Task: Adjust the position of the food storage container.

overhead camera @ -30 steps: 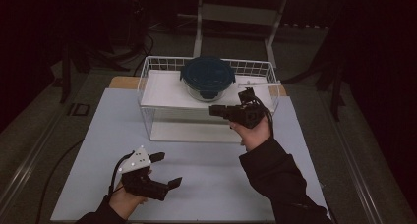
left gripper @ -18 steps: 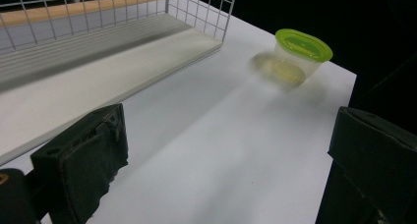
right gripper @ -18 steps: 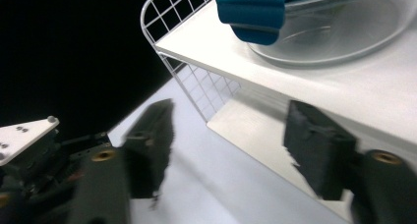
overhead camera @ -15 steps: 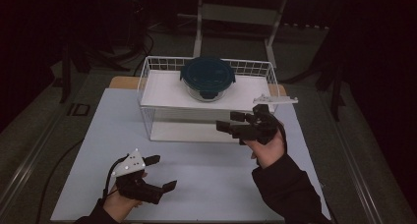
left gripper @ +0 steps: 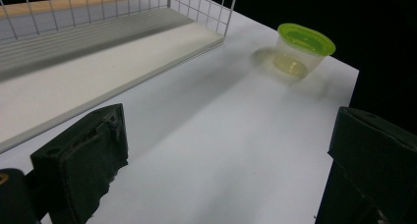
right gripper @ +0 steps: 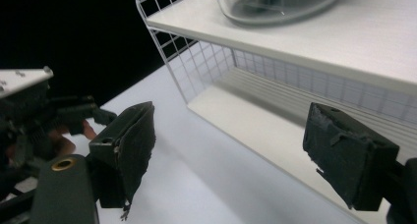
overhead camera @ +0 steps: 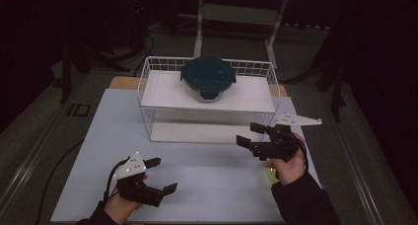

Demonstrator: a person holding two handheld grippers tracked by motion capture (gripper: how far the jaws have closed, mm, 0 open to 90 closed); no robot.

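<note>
High view first: my right gripper (overhead camera: pixel 249 133) hangs over the white table (overhead camera: pixel 207 180) just in front of the wire rack (overhead camera: pixel 148 87), near its right front corner, and its jaws have just been opening — they stand wide apart with nothing between them. The glass container with the dark blue lid (overhead camera: pixel 208 78) sits on the rack's upper shelf (overhead camera: pixel 246 99), roughly at the middle, well apart from both my grippers and touched by neither. My left gripper (overhead camera: pixel 161 174) is low at the near left of the table, jaws spread and empty, pointing toward the right. A small clear tub with a green lid (overhead camera: pixel 272 174) peeks out just beside my right hand (overhead camera: pixel 286 163), mostly hidden by it. From the right gripper view, my two black pads (right gripper: pixel 128 145) frame the open front of the rack: the lower shelf (right gripper: pixel 255 126) runs between them, the upper shelf passes above, and the rounded glass base of the container (right gripper: pixel 275 3) shows at the top edge; my other hand and its gripper (right gripper: pixel 44 116) are farther off at the left. From the left gripper view, the pads (left gripper: pixel 88 155) again stand far apart over bare table, the rack's lower shelf (left gripper: pixel 98 81) lies ahead to the left, and the green-lidded tub (left gripper: pixel 301 49) stands upright near the table's far edge — lid on, clear of the rack.
</note>
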